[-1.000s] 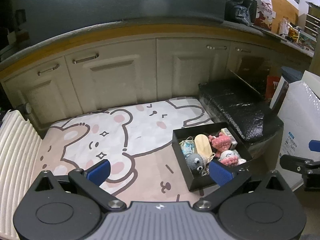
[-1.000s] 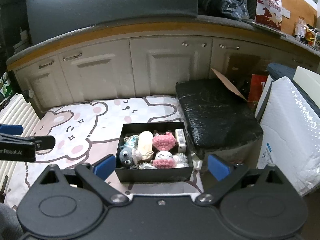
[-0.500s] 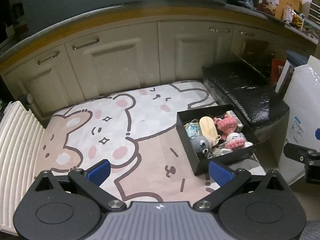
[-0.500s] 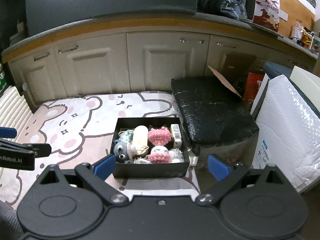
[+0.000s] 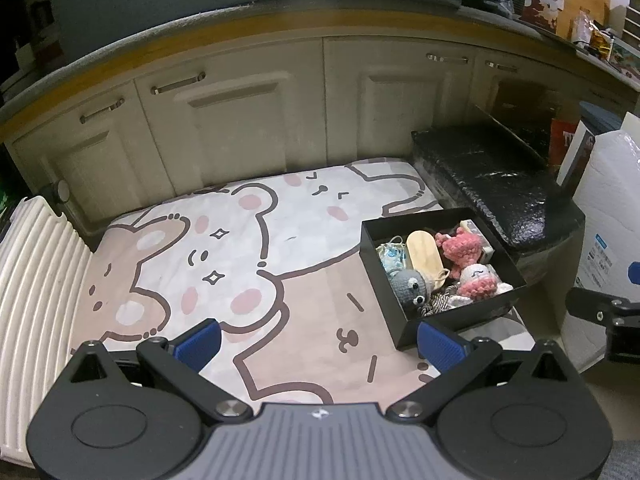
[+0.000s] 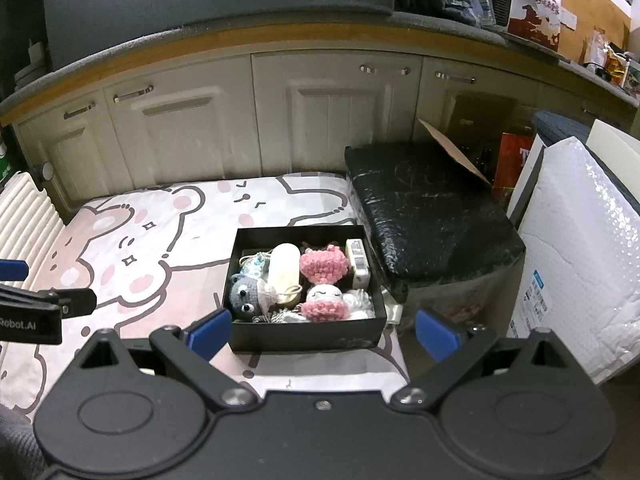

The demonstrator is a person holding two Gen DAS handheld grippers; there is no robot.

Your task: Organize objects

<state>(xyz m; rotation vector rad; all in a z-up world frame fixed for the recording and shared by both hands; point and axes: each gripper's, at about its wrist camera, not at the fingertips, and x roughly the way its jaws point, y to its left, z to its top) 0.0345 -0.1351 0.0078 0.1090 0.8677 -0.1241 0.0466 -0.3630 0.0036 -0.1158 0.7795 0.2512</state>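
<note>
A black open box [image 6: 304, 336] [image 5: 456, 328] sits on the right part of a cartoon bear mat [image 5: 248, 248] [image 6: 168, 240]. Inside it lie a grey crochet animal [image 6: 245, 293] [image 5: 412, 286], two pink crochet toys [image 6: 323, 265] [image 5: 460, 245], a pale oval piece [image 6: 285, 268] [image 5: 423, 254], a small white packet [image 6: 357, 261] and some string. My right gripper [image 6: 322, 332] hangs open just in front of the box. Open too, my left gripper [image 5: 320, 344] hovers over the mat's front, left of the box. Both hold nothing.
A black wrapped bundle [image 6: 432, 216] [image 5: 496, 184] lies right of the mat, and white bubble-wrap packaging [image 6: 576, 264] stands further right. Cream cabinet doors [image 6: 328, 116] run along the back under a cluttered counter. A white ribbed panel [image 5: 36, 280] borders the mat's left edge.
Both grippers have drawn back and up from the box, so more of the mat shows. The box and its contents have not moved. Both grippers stay open.
</note>
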